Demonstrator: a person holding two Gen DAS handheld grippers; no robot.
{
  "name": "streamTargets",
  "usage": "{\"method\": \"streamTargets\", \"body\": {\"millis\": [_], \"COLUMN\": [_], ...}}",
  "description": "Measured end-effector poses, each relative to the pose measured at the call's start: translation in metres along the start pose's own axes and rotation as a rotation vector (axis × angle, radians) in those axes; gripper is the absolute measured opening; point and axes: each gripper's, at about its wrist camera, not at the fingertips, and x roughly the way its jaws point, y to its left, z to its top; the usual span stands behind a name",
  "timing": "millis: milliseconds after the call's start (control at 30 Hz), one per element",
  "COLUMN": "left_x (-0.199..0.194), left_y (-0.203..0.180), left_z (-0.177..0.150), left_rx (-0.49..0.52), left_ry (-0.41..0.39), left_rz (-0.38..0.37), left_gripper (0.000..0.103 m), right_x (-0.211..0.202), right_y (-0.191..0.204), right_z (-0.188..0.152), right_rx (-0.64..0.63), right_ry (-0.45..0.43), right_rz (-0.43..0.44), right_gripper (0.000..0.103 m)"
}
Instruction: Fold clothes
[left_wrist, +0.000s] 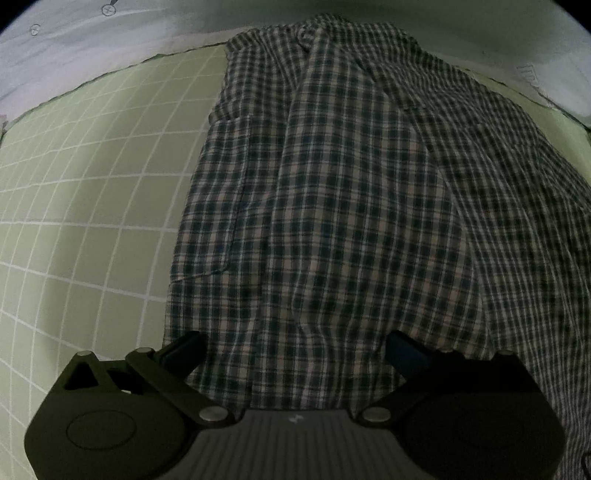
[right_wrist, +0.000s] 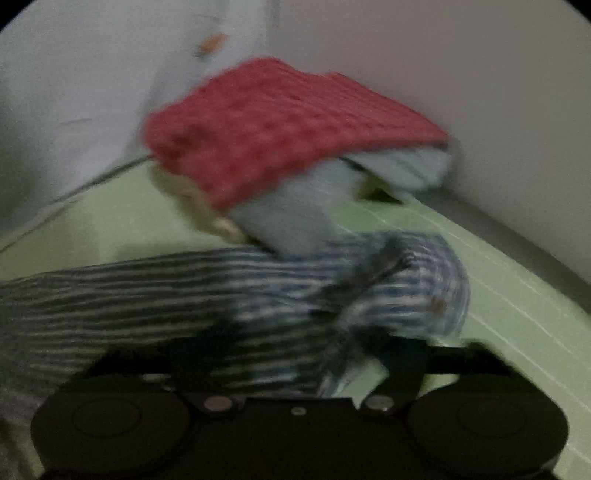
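Observation:
A blue, white and dark plaid shirt (left_wrist: 332, 206) lies spread on the green grid mat (left_wrist: 92, 221), collar at the far end. My left gripper (left_wrist: 295, 349) hangs over the shirt's near hem, open wide, both fingers above the cloth and nothing between them. In the blurred right wrist view, a part of the plaid shirt (right_wrist: 184, 291) stretches across the frame and ends in a bunched fold with a brown button. My right gripper (right_wrist: 295, 358) sits at that bunch with its fingers partly apart and the cloth between them; no firm pinch shows.
A pile of folded clothes stands in the mat's far corner: a red knitted piece (right_wrist: 280, 125) over a grey-blue one (right_wrist: 295, 214). Pale walls (right_wrist: 480, 110) border the mat on two sides. A white surface (left_wrist: 110, 48) lies beyond the mat's far edge.

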Motion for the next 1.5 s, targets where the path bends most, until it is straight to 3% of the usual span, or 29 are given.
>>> {"method": "streamTargets", "body": {"millis": [33,67,200,333,533,600,633,667,733,800,833,867,967,1067,1233,1367,1500], "left_x": [0.000,0.000,0.000,-0.002,-0.005,-0.006,-0.007,-0.007,-0.006,-0.006,-0.006,-0.006,-0.005,-0.008,-0.029,-0.049,-0.061], "left_y": [0.000,0.000,0.001,0.002,0.004,0.005,0.005,0.006,0.005,0.004,0.004,0.004,0.004,0.004,-0.002,-0.024,-0.058], "left_z": [0.000,0.000,0.000,-0.003,-0.007,-0.008,-0.009,-0.009,-0.009,-0.009,-0.010,-0.010,-0.008,-0.006,-0.005,0.004,0.011], "left_rx": [0.000,0.000,0.001,0.002,0.005,0.006,0.007,0.007,0.007,0.006,0.006,0.007,0.008,0.006,0.017,0.093,0.212], "left_ry": [-0.002,-0.002,-0.005,-0.011,-0.017,-0.018,-0.019,-0.019,-0.020,-0.023,-0.024,-0.024,-0.015,-0.002,-0.049,-0.115,-0.159], "left_rz": [0.000,0.000,-0.002,-0.003,-0.004,-0.005,-0.005,-0.006,-0.006,-0.005,-0.005,-0.005,-0.005,-0.010,-0.029,-0.038,-0.068], "left_gripper": [0.103,0.103,0.103,0.103,0.103,0.103,0.103,0.103,0.103,0.103,0.103,0.103,0.103,0.103,0.103,0.103,0.103], "right_x": [-0.002,-0.003,-0.021,-0.048,-0.095,-0.096,-0.094,-0.090,-0.084,-0.087,-0.090,-0.093,-0.103,-0.107,-0.093,-0.072,-0.058], "right_y": [0.006,0.013,0.042,0.083,0.167,0.193,0.206,0.214,0.225,0.219,0.214,0.209,0.183,0.153,0.107,0.082,0.063], "right_z": [0.000,0.001,0.001,0.001,-0.006,-0.018,-0.026,-0.032,-0.042,-0.042,-0.040,-0.036,-0.023,-0.015,-0.017,-0.028,-0.030], "right_rx": [-0.035,-0.070,-0.173,-0.252,-0.353,-0.400,-0.443,-0.472,-0.509,-0.505,-0.499,-0.488,-0.433,-0.360,-0.277,-0.210,-0.141], "right_ry": [-0.001,-0.002,-0.050,-0.105,-0.129,-0.076,-0.042,0.001,0.075,0.067,0.056,0.045,0.000,-0.027,-0.022,0.025,0.044], "right_rz": [0.009,0.017,0.093,0.229,0.606,0.693,0.705,0.697,0.678,0.690,0.697,0.703,0.705,0.658,0.471,0.315,0.231], "right_gripper": [0.019,0.010,0.009,0.009,0.010,0.017,0.036,0.052,0.056,0.070,0.085,0.092,0.102,0.102,0.103,0.103,0.103]}}
